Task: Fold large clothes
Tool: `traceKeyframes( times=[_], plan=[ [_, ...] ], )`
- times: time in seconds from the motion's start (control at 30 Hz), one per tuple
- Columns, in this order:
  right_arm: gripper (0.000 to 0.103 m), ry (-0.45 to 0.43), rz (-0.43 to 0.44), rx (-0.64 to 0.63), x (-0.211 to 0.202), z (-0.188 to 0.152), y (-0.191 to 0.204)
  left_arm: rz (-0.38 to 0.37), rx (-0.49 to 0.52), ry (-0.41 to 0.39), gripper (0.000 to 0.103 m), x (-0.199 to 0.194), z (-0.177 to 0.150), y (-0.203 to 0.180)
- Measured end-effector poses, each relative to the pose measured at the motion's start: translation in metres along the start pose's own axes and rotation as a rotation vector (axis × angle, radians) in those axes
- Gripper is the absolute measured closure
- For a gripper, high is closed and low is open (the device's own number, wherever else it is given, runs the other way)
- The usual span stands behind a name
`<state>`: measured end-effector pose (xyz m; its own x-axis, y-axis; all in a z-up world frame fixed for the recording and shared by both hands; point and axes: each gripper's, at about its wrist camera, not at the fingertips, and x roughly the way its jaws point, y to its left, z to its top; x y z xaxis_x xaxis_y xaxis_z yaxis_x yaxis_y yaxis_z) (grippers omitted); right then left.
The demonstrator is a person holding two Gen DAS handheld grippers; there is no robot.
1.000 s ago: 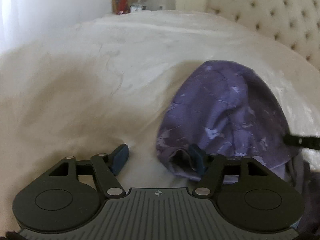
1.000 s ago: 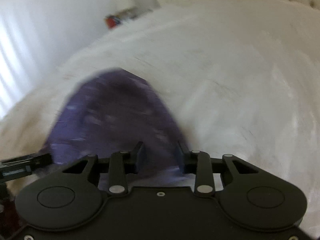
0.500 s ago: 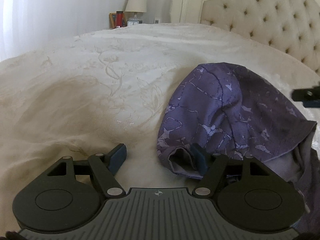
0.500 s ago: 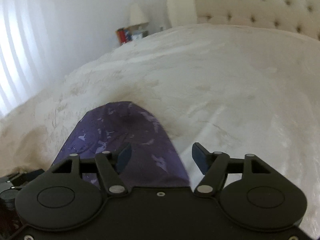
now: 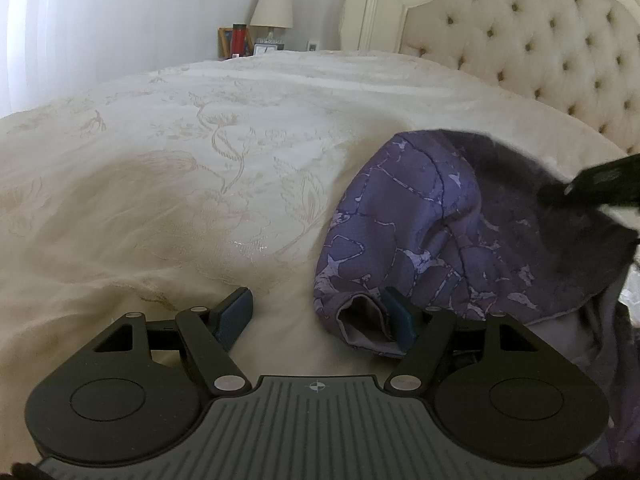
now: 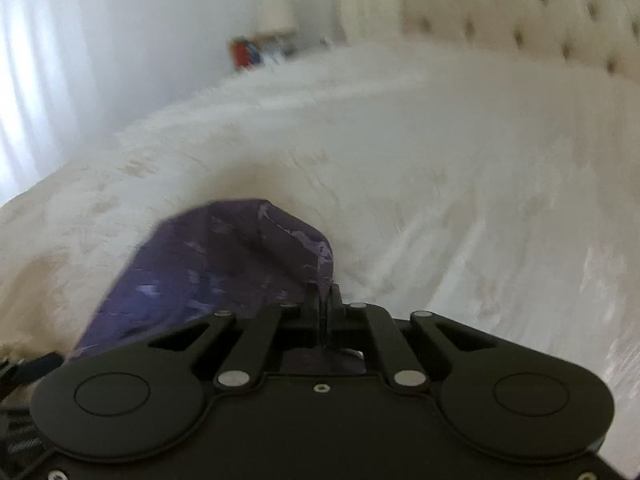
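Observation:
A purple patterned garment (image 5: 432, 232) lies bunched on the cream bedspread (image 5: 200, 168), right of centre in the left wrist view. My left gripper (image 5: 318, 312) is open and low over the bed, its right finger (image 5: 396, 316) touching the garment's near cuff. My right gripper (image 6: 323, 300) is shut on an edge of the purple garment (image 6: 224, 264) and holds it lifted off the bed. It shows as a dark blurred bar in the left wrist view (image 5: 600, 188), at the garment's far right edge.
A tufted cream headboard (image 5: 540, 32) stands at the back right. A nightstand with a lamp (image 5: 272, 8), a red bottle (image 5: 239, 38) and a clock sits at the far end. White curtains (image 5: 60, 32) hang on the left.
My right gripper went from open to shut on the garment's edge and lifted it. The cloth's right side has risen. My left gripper stayed open in place.

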<state>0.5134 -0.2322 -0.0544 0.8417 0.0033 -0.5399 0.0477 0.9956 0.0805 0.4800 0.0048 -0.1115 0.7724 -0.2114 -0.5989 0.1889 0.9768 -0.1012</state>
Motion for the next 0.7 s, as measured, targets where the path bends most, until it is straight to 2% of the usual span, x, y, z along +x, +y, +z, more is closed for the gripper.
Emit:
traceKeyframes(
  times=[0.2,0.3,0.37,0.47,0.53,0.6,0.67,0.7],
  plan=[
    [0.096,-0.193,0.153,-0.182,-0.099,-0.011,0.015,0.019,0.063,0.045,0.034,-0.017,0.006,-0.006],
    [0.096,-0.261,0.233,-0.226,-0.152,-0.027,0.015,0.023,0.117,0.057,0.034,-0.042,0.003,-0.009],
    [0.096,-0.284,0.287,-0.275,-0.185,-0.046,0.014,-0.002,0.136,0.057,0.034,-0.066,-0.004,-0.007],
    [0.096,-0.261,0.312,-0.367,-0.218,-0.08,0.013,-0.08,0.105,0.06,0.034,-0.106,-0.021,0.003],
    [0.092,-0.21,0.307,-0.414,-0.228,-0.105,0.011,-0.127,0.068,0.07,0.034,-0.129,-0.033,0.011],
    [0.085,-0.167,0.302,-0.402,-0.235,-0.126,0.006,-0.183,0.006,0.093,0.034,-0.15,-0.046,0.021],
    [0.082,-0.128,0.298,-0.338,-0.242,-0.142,-0.001,-0.246,-0.063,0.127,0.034,-0.164,-0.054,0.031],
    [0.075,-0.114,0.296,-0.301,-0.246,-0.147,-0.005,-0.28,-0.094,0.137,0.034,-0.171,-0.056,0.035]
  ],
)
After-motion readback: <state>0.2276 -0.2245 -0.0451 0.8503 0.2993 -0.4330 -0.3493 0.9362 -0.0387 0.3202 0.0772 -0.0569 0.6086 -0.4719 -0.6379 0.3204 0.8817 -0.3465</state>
